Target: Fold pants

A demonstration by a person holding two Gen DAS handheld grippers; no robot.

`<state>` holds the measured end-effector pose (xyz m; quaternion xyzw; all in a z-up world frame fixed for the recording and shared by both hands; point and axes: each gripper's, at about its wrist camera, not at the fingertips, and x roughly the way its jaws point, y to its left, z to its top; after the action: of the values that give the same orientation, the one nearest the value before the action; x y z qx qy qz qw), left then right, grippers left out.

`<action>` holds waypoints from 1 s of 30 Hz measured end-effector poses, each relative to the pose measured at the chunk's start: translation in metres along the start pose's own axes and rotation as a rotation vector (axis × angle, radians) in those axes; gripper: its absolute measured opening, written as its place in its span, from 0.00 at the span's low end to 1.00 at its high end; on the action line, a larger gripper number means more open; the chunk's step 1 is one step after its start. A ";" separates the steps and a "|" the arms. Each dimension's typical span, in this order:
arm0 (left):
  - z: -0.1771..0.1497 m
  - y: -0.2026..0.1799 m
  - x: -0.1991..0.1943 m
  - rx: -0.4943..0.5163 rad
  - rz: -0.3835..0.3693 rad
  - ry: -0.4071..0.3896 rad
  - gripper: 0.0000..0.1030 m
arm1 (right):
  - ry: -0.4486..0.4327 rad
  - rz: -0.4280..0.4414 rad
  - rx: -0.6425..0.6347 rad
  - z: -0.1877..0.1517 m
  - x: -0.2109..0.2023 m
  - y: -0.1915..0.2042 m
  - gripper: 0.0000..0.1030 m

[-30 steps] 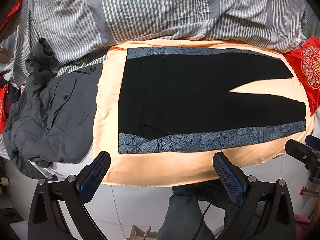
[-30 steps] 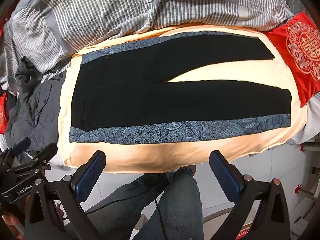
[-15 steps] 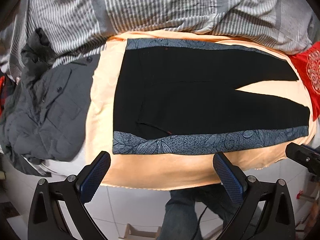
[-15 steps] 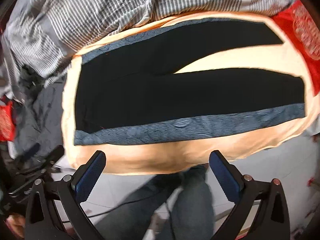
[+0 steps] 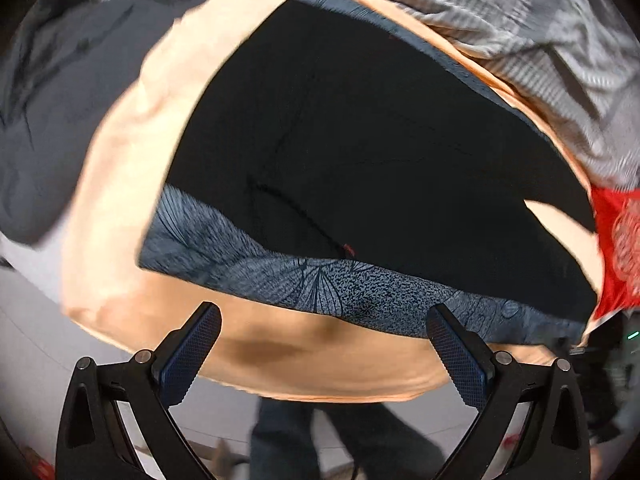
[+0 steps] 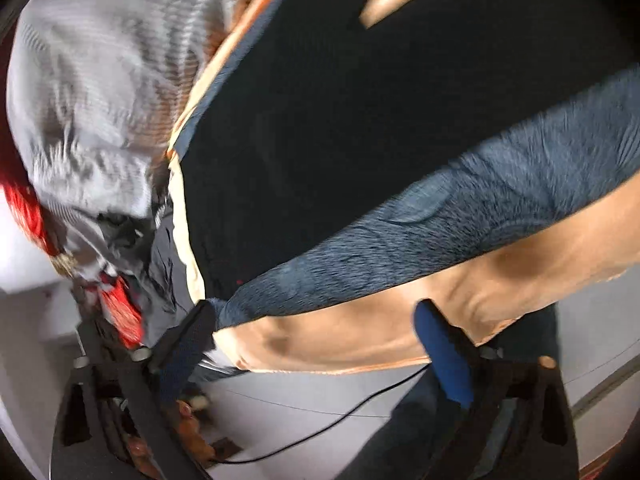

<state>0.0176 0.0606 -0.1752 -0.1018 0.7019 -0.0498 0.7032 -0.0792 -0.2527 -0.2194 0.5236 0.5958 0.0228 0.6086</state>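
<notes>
Nearest in the left wrist view, the left gripper (image 5: 322,336) has its two black fingers with blue cross-hatched pads spread wide apart, nothing between them, over the near edge of the peach-orange sheet (image 5: 120,184) that covers the bed. In the right wrist view, the right gripper (image 6: 316,336) also stands apart; its jaws have just been closing a little, and no cloth lies between them, though the left pad (image 6: 188,344) sits right at the near corner of the garment; whether it touches is blurred. Below both grippers show pale floor tiles (image 5: 36,344), the person's dark-trousered legs (image 5: 280,440) and a thin black cable (image 6: 320,428).

The black pants with grey-blue leaf-patterned side bands (image 5: 360,140) lie flat on the sheet, one band along the near edge and the legs running off to the right, split by a wedge of sheet.

Left of the sheet lies a dark grey crumpled garment (image 5: 52,92). At the far edge a grey-and-white striped quilt (image 5: 540,28) is bunched, with a red cushion (image 5: 616,248) at the right end.
</notes>
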 end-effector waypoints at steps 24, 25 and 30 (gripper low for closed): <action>0.005 0.040 0.042 -0.311 -0.323 -0.008 1.00 | 0.031 0.380 0.176 0.040 0.016 -0.025 0.12; 0.008 0.043 0.040 -0.320 -0.326 -0.019 1.00 | 0.037 0.369 0.168 0.041 0.016 -0.022 0.12; 0.027 0.061 0.039 -0.390 -0.306 -0.046 0.99 | 0.058 0.322 0.141 0.043 0.017 -0.021 0.12</action>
<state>0.0404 0.1134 -0.2269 -0.3417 0.6586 -0.0169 0.6702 -0.0549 -0.2769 -0.2565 0.6528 0.5217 0.0934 0.5413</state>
